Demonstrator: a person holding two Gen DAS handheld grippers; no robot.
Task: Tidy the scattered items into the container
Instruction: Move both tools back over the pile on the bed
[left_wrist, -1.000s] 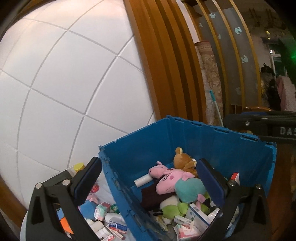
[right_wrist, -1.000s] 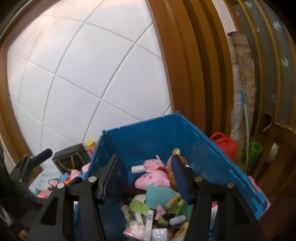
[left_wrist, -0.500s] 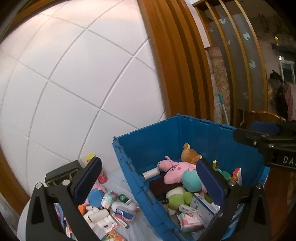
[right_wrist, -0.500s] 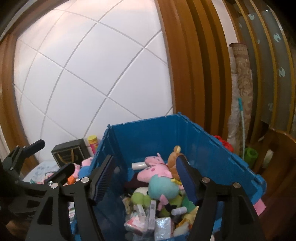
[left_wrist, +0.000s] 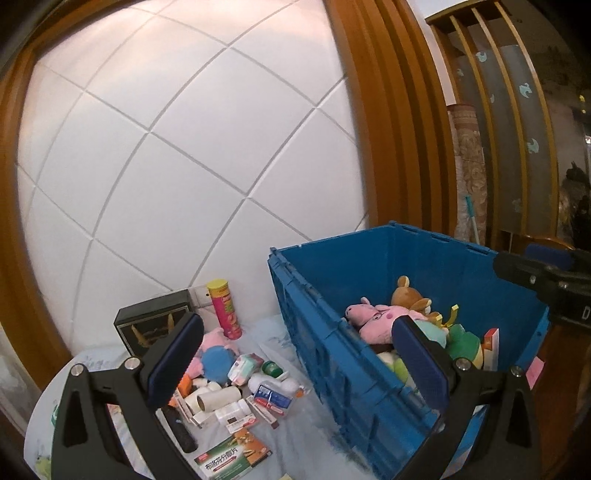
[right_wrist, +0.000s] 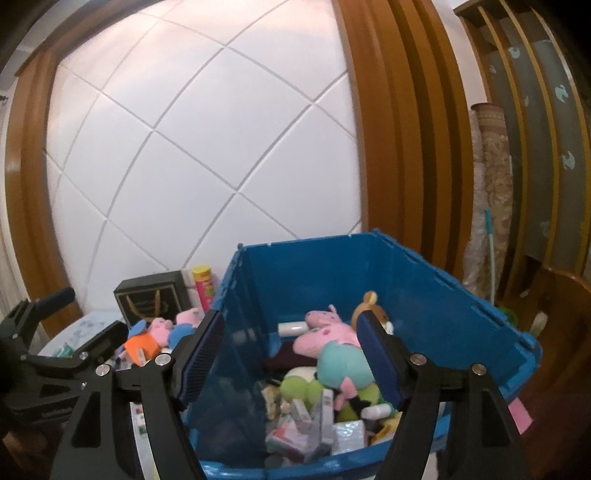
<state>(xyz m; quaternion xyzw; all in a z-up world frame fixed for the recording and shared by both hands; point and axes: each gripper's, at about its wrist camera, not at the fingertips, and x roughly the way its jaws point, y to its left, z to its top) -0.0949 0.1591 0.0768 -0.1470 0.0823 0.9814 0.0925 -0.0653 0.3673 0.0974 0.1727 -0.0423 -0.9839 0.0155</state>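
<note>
A blue crate (left_wrist: 332, 354) (right_wrist: 461, 306) stands on the table against the wall, holding a pink pig plush (left_wrist: 380, 325) (right_wrist: 325, 336), a brown bear plush (left_wrist: 406, 295) and several small boxes. Left of it lie scattered items: a green medicine box (left_wrist: 232, 456), white paper rolls (left_wrist: 214, 397), a blue and pink plush (left_wrist: 216, 356) and a pink tube can (left_wrist: 223, 308). My left gripper (left_wrist: 299, 363) is open and empty, above the crate's left wall. My right gripper (right_wrist: 291, 356) is open and empty over the crate.
A black gift box (left_wrist: 151, 323) stands at the back left by the white tiled wall. Wooden pillars rise right of the wall. A rolled carpet (right_wrist: 495, 184) and a mop handle stand behind the crate. The table edge (left_wrist: 40, 406) curves at the left.
Both grippers have drawn back and to the left. The left wrist view now takes in the scattered pile on the table. Both stay open and empty.
</note>
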